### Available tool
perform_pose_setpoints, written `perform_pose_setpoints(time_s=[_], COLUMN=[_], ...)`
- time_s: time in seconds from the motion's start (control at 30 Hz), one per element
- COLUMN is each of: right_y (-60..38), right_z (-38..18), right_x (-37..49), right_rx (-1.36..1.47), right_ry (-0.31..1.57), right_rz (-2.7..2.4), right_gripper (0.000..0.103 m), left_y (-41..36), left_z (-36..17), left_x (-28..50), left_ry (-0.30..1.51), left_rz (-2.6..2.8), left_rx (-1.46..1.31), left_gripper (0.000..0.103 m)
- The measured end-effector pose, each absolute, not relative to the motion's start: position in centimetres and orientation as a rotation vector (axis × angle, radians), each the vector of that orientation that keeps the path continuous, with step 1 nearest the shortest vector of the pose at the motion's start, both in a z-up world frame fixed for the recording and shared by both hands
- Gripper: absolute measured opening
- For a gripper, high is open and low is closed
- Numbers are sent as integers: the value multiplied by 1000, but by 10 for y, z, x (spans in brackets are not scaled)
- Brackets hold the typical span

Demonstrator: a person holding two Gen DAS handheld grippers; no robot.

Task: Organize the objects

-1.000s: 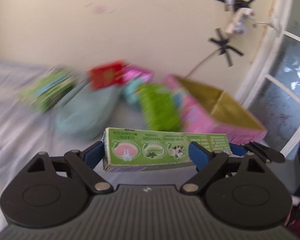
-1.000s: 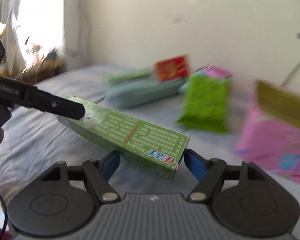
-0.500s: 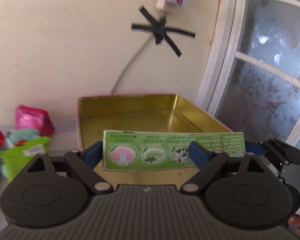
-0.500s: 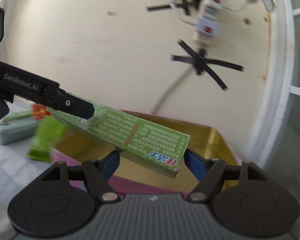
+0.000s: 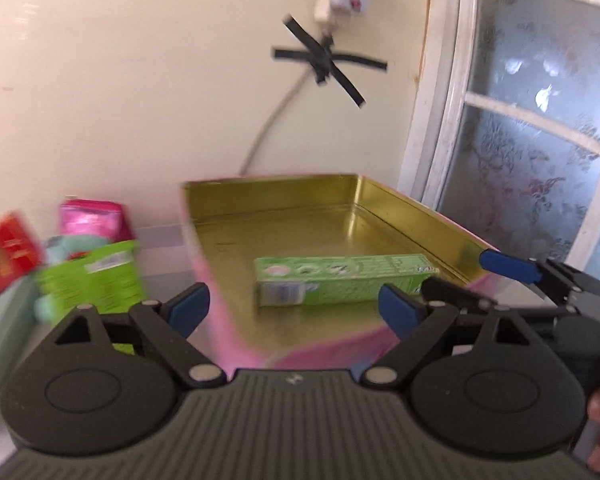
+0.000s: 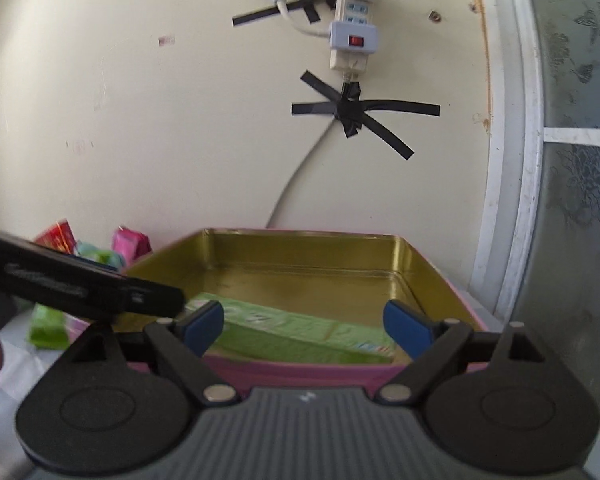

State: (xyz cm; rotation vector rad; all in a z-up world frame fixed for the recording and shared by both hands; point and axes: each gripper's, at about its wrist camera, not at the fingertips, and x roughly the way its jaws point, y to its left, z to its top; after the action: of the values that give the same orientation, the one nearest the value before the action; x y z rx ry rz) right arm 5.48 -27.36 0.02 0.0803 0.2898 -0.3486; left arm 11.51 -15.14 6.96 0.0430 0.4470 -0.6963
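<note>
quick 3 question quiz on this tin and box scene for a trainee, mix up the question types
1. True or false: the green box lies inside the gold-lined tin.
2. Multiple choice: the left gripper is A) shut on the box, B) open with nothing pressed between its pads, C) shut on a pouch.
3. Fill in: the cable on the wall is fixed with black ____.

Key
1. True; the box rests on the tin's floor.
2. B; the right gripper is open too, both having just been opening.
3. Tape.
</note>
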Motion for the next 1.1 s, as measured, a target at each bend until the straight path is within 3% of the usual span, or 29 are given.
perform_pose_setpoints(time_s=[0.33,0.47,0.7,0.97,1.03,1.1], right_y=[-198,-146,-97,-111,-111,-105], right_z=[22,22,11,-14,-17,-18], right_x=[75,112,204,291,292,286], right_rx=[147,59,-122,-126,-155,-189], right_ry=[285,370,464,657,653,652], right_rz=[-98,19,-69,-198,-207,-198], right_gripper=[89,90,99,100,97,78], left_y=[-8,34,64,71,71,71], left_z=[23,20,26,19,18,18], left_x=[101,113,118,116,115,115], left_ry=[495,519,483,500,498,494], left_rz=[-315,-247,-221,-241,-244,-249], left_rx=[205,44,-131,-205,-210,-214], left_gripper=[93,93,93,93,93,93])
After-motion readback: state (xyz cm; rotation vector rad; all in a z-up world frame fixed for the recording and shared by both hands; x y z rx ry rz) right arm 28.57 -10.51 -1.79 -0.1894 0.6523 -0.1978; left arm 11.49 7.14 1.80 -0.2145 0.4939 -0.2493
